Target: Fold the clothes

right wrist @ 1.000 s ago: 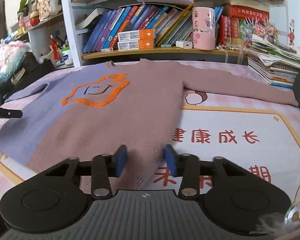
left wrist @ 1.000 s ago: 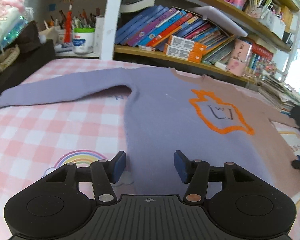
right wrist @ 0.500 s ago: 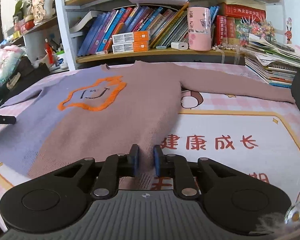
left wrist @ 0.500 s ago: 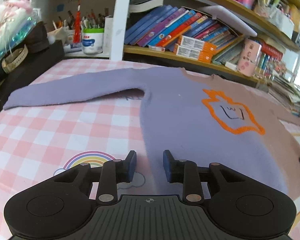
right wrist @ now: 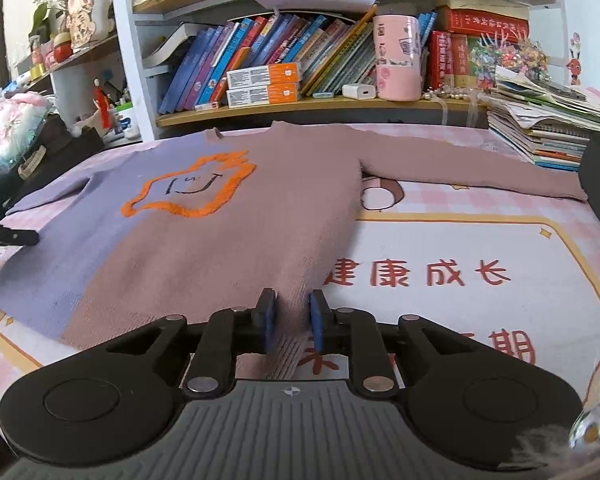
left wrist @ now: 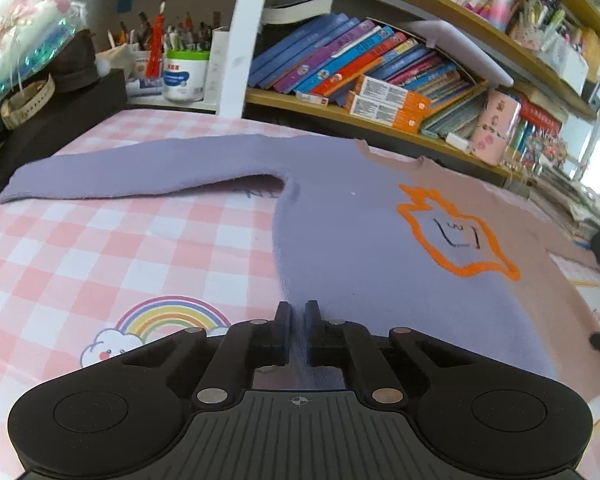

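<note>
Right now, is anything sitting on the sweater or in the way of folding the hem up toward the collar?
Nothing visible. Both grippers, left and right, are already pinched on the sweater hem. The sweater's body and both sleeves lie flat and bare on the tablecloth; the book stack sits clear of the sleeve.

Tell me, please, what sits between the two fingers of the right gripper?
In the right wrist view, the right gripper pinches the pink bottom hem of the sweater; nothing else lies between its fingers.

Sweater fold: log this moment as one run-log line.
step: grasp hem | left gripper: just closed, shut on sweater purple side | right gripper: shut on sweater pink side | sleeves: spread flat
</note>
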A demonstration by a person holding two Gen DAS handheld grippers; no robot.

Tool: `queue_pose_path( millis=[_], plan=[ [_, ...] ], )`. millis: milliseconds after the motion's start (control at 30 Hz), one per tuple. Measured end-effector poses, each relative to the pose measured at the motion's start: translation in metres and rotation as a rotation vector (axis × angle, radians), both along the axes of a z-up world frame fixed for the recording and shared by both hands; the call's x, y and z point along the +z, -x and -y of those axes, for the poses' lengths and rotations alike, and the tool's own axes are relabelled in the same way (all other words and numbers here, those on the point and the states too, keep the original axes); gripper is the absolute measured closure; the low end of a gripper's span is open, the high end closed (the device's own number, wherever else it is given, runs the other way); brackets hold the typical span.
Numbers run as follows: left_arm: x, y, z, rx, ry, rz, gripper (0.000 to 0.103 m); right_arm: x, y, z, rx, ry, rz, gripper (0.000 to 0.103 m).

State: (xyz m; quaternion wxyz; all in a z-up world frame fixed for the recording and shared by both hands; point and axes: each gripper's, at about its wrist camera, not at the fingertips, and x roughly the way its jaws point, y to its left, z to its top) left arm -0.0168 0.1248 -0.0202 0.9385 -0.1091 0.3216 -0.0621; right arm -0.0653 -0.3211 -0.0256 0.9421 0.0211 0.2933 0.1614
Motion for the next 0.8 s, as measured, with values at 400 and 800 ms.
queue_pose_path(
  millis=[400, 800],
  plan=[
    [0.001, 0.004, 0.004, -0.012, -0.002, -0.005, 0.1, 0.0, -0.002, -0.004, -0.018, 0.048, 0.02, 0.088],
    [0.001, 0.002, 0.005, -0.033, 0.0, -0.012, 0.099, -0.001, 0.004, -0.011, -0.04, 0.12, 0.052, 0.088]
  ],
)
